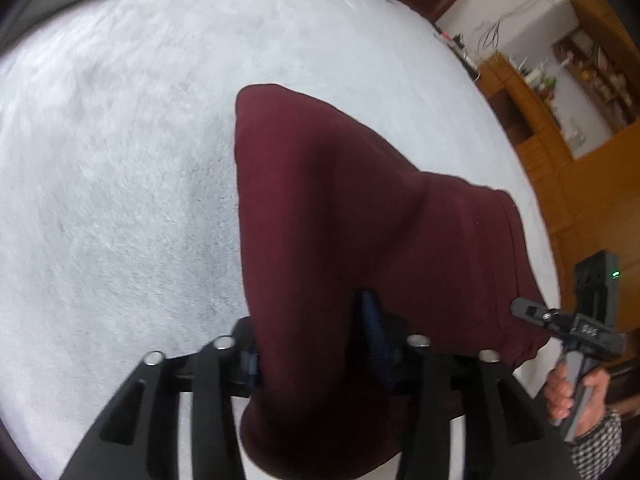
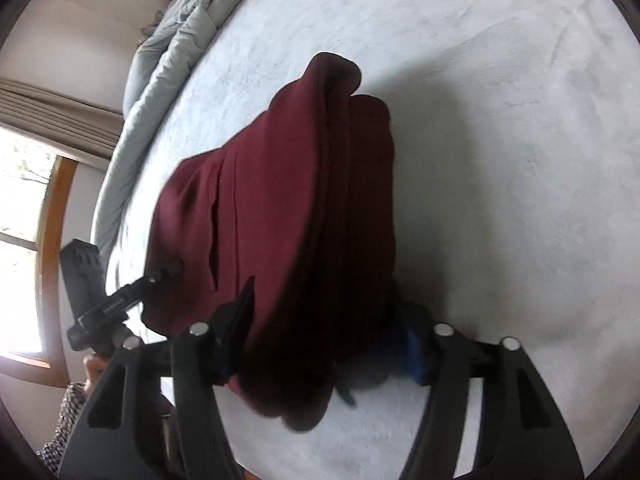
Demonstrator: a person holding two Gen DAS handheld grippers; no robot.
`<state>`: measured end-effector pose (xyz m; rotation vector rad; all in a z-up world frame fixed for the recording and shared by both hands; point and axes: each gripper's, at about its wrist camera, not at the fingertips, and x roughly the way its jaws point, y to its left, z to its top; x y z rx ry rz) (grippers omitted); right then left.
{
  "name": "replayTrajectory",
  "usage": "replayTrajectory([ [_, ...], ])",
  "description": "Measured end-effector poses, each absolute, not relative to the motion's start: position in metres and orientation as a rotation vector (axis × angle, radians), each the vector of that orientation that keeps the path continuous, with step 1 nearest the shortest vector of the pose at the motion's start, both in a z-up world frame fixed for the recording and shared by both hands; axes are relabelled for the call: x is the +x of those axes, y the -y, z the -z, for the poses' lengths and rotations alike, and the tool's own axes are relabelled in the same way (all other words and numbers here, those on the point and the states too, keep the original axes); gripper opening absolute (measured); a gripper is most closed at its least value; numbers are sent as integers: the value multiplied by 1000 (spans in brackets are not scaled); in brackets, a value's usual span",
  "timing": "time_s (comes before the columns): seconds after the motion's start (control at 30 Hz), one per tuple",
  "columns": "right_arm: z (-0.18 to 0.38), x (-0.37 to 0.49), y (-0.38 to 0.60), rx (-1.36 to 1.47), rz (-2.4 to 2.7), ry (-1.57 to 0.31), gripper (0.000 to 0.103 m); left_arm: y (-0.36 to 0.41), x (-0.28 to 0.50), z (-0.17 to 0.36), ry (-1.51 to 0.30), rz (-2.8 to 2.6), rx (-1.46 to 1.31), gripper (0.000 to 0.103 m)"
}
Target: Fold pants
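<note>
Gripping a thick bunch of maroon cloth, the left gripper [image 1: 316, 344] holds the pants [image 1: 344, 208] between its two fingers in the left wrist view. The pants stretch away from it over the pale grey bedspread [image 1: 120, 160]. Their other near edge runs to the right gripper [image 1: 524, 308], which pinches the hem at the frame's right side, with the person's right hand [image 1: 572, 392] around its handle. Wooden shelves [image 1: 560, 100] stand beyond the bed.

In the right wrist view, the right gripper [image 2: 324, 352] is clamped on a folded stack of the pants [image 2: 280, 208], which hang in layers above the bedspread [image 2: 500, 140]. The left gripper [image 2: 168, 270] bites the cloth's left edge. A rumpled grey duvet [image 2: 160, 80] lies along the far edge, near a window [image 2: 24, 220].
</note>
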<state>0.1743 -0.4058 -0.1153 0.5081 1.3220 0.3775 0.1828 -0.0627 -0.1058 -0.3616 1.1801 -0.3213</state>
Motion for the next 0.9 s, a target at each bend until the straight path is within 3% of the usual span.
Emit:
replayTrajectory([
  [0.07, 92, 165, 410, 474, -345, -1286, 60, 66, 181, 91, -1187, 245, -312, 67],
  [0.27, 23, 136, 396, 299, -294, -1143, 55, 60, 149, 33, -1063, 174, -252, 87],
  [0.43, 18, 134, 367, 210, -288, -1133, 56, 85, 147, 22, -1030, 201, -237, 90],
  [0.63, 70, 139, 350, 196, -220, -1256, 55, 110, 161, 52, -1126, 140, -196, 90],
  [0.8, 90, 134, 357, 242, -215, -1275, 61, 102, 155, 88, -1205, 122, -207, 93],
  [0.9, 80, 131, 359, 244, -212, -1266, 66, 95, 150, 84, -1189, 116, -237, 92],
])
